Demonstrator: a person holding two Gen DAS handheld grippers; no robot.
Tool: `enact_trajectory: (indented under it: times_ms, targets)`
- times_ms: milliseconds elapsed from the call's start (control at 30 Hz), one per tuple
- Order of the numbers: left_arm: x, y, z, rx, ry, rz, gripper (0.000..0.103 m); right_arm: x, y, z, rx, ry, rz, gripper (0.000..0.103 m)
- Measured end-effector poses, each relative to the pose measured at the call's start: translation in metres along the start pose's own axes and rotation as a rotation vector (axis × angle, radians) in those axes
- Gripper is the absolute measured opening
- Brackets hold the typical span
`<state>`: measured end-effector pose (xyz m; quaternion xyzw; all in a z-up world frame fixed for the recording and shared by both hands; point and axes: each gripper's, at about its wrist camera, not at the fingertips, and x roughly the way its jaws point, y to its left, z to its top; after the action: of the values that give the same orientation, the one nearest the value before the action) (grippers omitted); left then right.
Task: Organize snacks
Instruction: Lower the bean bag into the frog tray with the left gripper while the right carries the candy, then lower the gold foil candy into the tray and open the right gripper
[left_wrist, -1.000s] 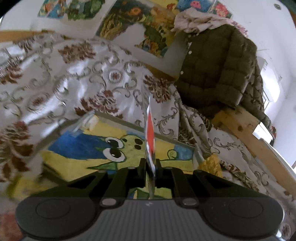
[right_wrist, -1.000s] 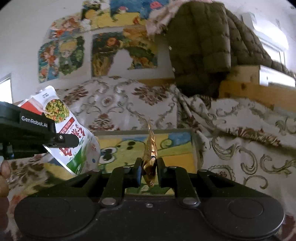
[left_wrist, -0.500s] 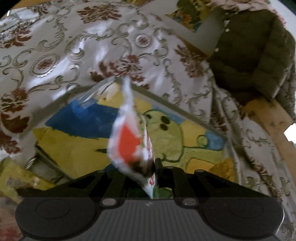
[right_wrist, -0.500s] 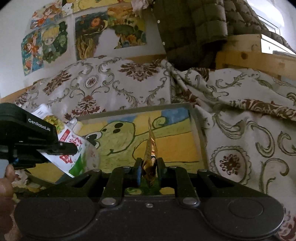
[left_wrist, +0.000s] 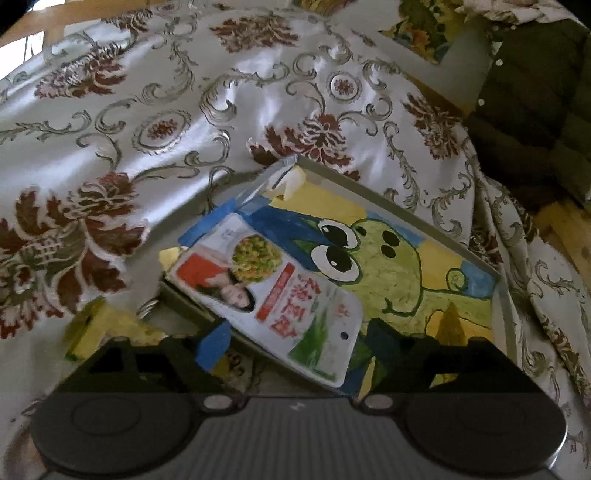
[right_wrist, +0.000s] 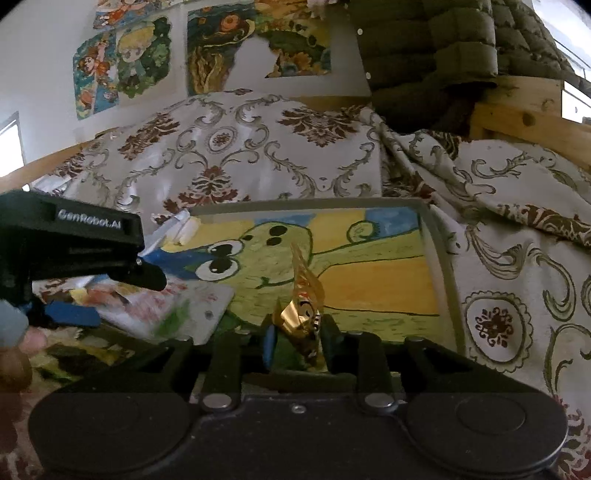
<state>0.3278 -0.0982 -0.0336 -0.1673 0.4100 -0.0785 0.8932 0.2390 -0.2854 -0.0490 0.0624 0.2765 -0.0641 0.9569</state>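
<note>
A white snack packet with red panels and a food picture lies flat across the near left rim of a grey tray whose floor bears a green frog painting. My left gripper is open, its fingers spread on either side of the packet's near end. In the right wrist view the same packet lies under the left gripper's body. My right gripper has its jaws slightly parted around a crumpled gold-wrapped snack, just above the tray's near edge.
The tray rests on a bed with a white and brown floral quilt. A yellow packet lies left of the tray. A dark green quilted jacket hangs over a wooden bed frame at the back right. Posters cover the wall.
My left gripper tipped down over the tray and opened, and the white packet dropped flat onto the tray's left rim. My right gripper lowered toward the tray and its jaws loosened around the gold snack.
</note>
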Motion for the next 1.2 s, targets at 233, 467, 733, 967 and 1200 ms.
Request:
enact_trajectory:
  times_ms: [233, 467, 733, 967, 1200]
  targets:
    - [-0.048, 0.007, -0.009, 0.022, -0.06, -0.035, 0.096, -0.039, 0.003, 0.009, 0.009, -0.032, 0.019, 0.059]
    - [-0.113, 0.013, -0.022, 0.075, -0.185, -0.051, 0.102, -0.099, 0.003, 0.018, -0.008, -0.1, 0.023, 0.088]
    - [-0.184, 0.016, -0.054, 0.183, -0.337, -0.036, 0.103, -0.175, 0.003, 0.015, 0.003, -0.18, 0.021, 0.102]
    - [-0.233, 0.023, -0.087, 0.274, -0.402, -0.003, 0.103, -0.225, 0.003, 0.001, 0.011, -0.212, 0.002, 0.102]
    - [-0.274, 0.039, -0.119, 0.32, -0.434, 0.017, 0.103, -0.259, 0.008, -0.025, -0.001, -0.171, -0.045, 0.102]
